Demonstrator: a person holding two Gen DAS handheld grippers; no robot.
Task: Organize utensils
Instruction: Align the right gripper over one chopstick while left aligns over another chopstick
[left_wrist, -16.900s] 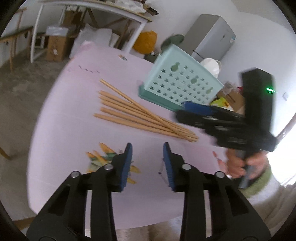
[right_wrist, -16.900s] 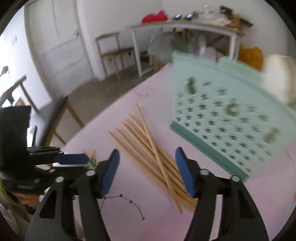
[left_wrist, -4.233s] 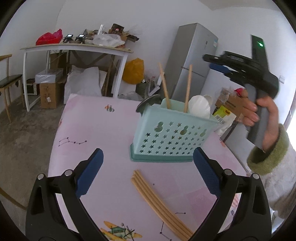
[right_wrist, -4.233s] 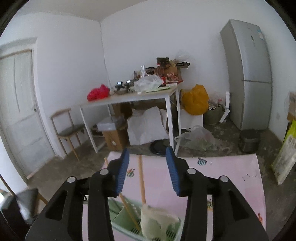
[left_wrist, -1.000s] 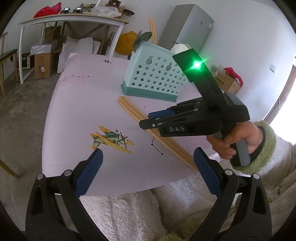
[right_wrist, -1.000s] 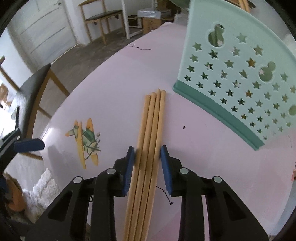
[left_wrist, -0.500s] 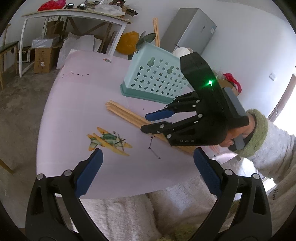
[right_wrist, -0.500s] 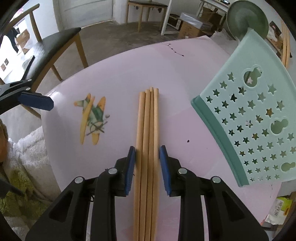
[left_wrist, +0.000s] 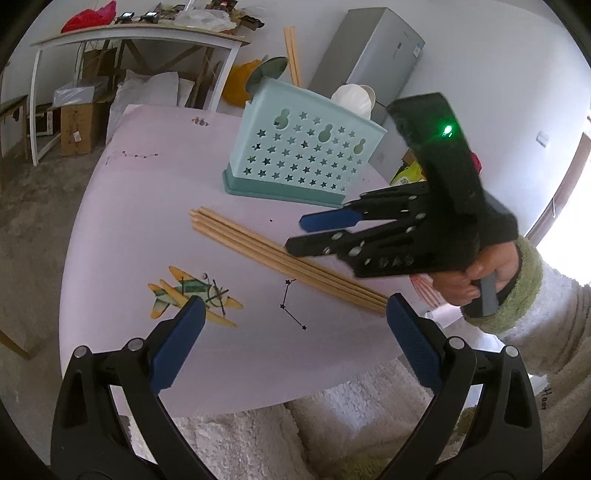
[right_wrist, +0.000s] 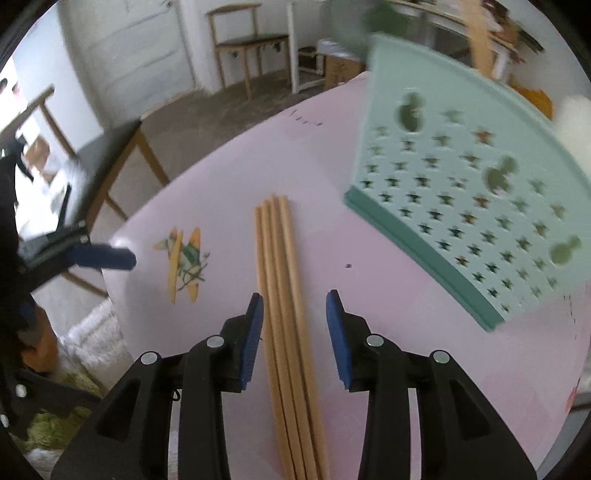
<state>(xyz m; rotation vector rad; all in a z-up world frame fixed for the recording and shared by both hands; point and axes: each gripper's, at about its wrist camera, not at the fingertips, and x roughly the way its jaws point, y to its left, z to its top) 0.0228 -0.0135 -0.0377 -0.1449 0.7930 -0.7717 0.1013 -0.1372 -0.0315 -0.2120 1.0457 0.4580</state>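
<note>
Right claw (right_wrist: 294, 338) opening over chopsticks (right_wrist: 282, 295) on bench (right_wrist: 388, 314).
Sticks light, stiff, prob. slippery: pinch mid-length. Left claw (left_wrist: 293, 343) spread wide, empty.

In the right wrist view the mint basket (right_wrist: 461, 206) at two o'clock is smeared by motion blur, its far corner cut off by the lens rim. The chopsticks (right_wrist: 291, 332) run off the frame at six o'clock. In the left wrist view the right gripper (left_wrist: 321, 232) hides their middle stretch, and the basket's contents are mostly concealed.
</note>
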